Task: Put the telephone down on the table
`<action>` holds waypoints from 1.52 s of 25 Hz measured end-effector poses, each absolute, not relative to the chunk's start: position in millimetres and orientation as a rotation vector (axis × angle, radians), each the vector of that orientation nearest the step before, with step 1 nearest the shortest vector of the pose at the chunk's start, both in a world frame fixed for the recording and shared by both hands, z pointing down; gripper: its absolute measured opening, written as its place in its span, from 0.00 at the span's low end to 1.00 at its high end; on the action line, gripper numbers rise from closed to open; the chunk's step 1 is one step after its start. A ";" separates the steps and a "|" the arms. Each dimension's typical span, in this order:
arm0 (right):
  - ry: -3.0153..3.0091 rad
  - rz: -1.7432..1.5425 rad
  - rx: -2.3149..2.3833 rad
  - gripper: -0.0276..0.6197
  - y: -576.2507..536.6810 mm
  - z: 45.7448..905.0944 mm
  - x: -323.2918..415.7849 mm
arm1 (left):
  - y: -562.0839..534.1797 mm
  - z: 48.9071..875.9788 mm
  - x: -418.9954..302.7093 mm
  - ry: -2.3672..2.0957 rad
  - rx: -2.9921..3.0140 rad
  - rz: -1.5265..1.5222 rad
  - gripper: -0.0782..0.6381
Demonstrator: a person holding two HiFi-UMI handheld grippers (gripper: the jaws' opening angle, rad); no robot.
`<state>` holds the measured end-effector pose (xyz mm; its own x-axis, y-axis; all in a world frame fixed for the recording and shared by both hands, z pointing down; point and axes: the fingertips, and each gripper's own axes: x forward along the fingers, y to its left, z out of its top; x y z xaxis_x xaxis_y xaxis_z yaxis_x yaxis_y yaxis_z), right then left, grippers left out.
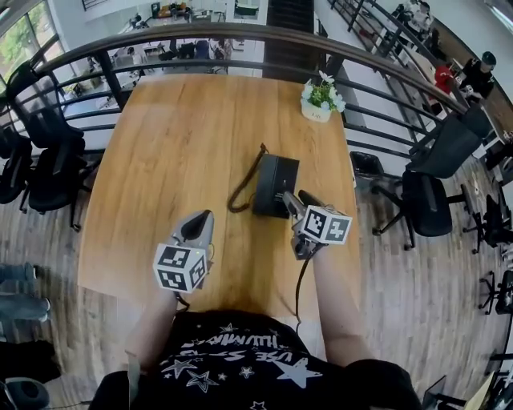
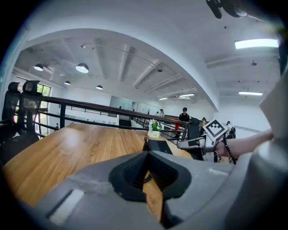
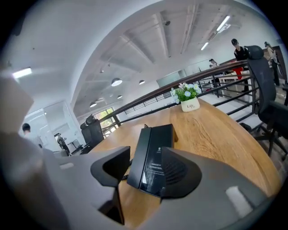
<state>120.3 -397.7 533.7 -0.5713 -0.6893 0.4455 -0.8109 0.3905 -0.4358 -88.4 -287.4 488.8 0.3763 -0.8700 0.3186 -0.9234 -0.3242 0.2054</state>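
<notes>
Telephone [image 1: 275,186]: black, lies flat on the wooden table [image 1: 176,144], a bit right of the middle of the head view.
Cord [image 1: 243,186]: curls off its left side.
Right tongs [image 1: 298,200]: jaws apart, holding nothing, by the telephone's lower right corner.
Left tongs [image 1: 200,220]: jaws closed, empty, lower left, away from the telephone.
Flower pot [image 1: 318,102]: upper right of the table.

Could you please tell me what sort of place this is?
Probably an open-plan office on an upper level: a wooden table beside a curved railing, black office chairs around it, and desks visible below.
</notes>
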 end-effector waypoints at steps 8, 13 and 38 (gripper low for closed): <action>-2.527 0.717 1.245 0.34 -334.3 501.5 100.0 | -231.3 487.2 -87.4 -1.611 2.243 0.192 0.11; -2.581 0.700 1.172 0.33 -289.1 492.1 87.1 | -183.7 487.5 -86.8 -1.645 2.197 0.189 0.11; -2.608 0.706 1.195 0.04 -126.2 492.0 64.1 | -41.8 496.3 -110.0 -1.628 2.159 0.137 0.11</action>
